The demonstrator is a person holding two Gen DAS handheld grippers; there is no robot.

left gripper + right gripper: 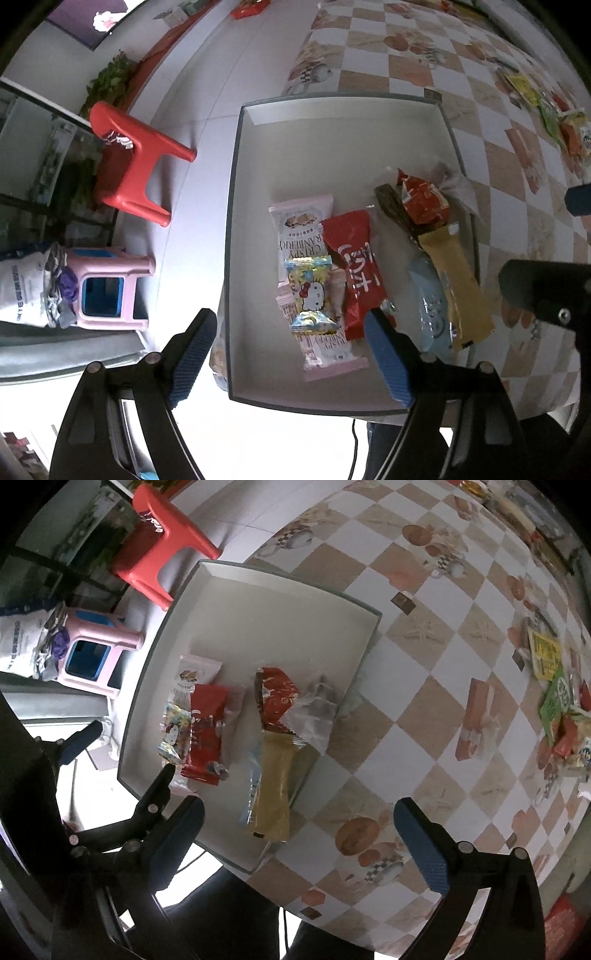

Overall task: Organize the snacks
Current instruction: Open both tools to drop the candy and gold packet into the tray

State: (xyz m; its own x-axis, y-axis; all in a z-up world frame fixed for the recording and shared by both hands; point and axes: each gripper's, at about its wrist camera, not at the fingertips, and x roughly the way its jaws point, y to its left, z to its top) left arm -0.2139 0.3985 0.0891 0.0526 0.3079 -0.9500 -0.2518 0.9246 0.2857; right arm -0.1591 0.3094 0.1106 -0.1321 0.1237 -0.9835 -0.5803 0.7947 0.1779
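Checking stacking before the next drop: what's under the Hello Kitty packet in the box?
The Hello Kitty packet lies across the pink cranberry bar, beside the red packet in the box. Anything beneath the bar is hidden.

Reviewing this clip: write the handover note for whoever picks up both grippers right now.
Left gripper: jaws open, empty, above the near end of the box.
Right gripper: jaws open, empty, over the box's near right corner.
Done: several snacks lie in the box, among them the pink cranberry bar, the Hello Kitty pack, the red pack and the yellow pack.
Left: the loose snack pile on the checkered tablecloth, far right, still needs moving in.
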